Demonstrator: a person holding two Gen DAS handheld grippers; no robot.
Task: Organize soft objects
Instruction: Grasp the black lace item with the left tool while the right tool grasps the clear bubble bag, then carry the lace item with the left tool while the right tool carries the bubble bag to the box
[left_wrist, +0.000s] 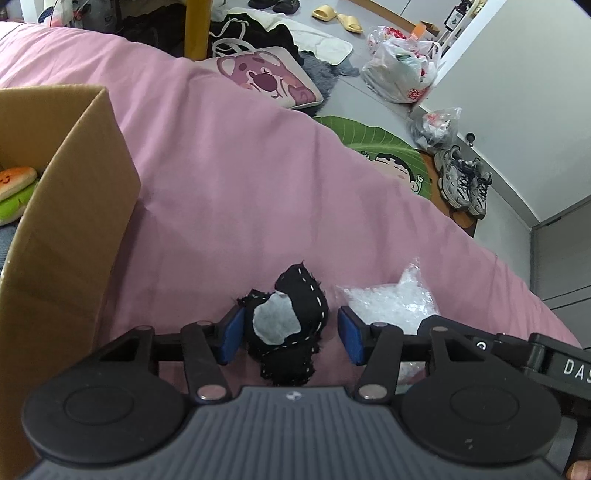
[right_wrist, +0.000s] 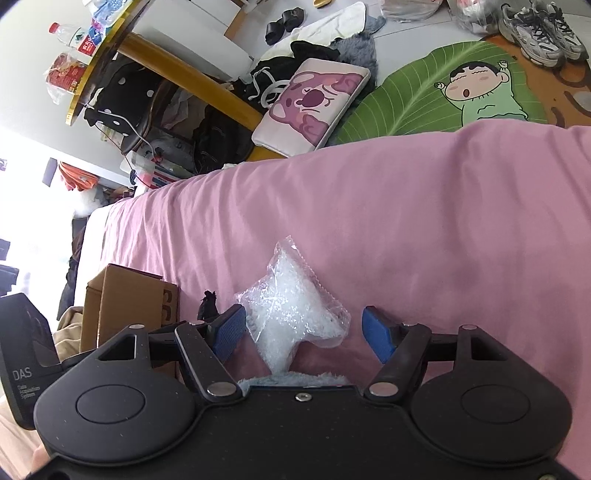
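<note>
A small black stitched soft toy with a white patch lies on the pink bed sheet. My left gripper is open, its blue pads on either side of the toy with gaps. To the toy's right lies a clear plastic bag of white stuffing. In the right wrist view my right gripper is open around that bag, the left pad near its edge. A tip of the black toy shows left of it. A cardboard box at left holds a burger-shaped plush.
The bed edge drops to a floor with a pink bear cushion, a green leaf rug, sneakers, plastic bags and a yellow table leg. A light blue fuzzy item peeks out under the right gripper.
</note>
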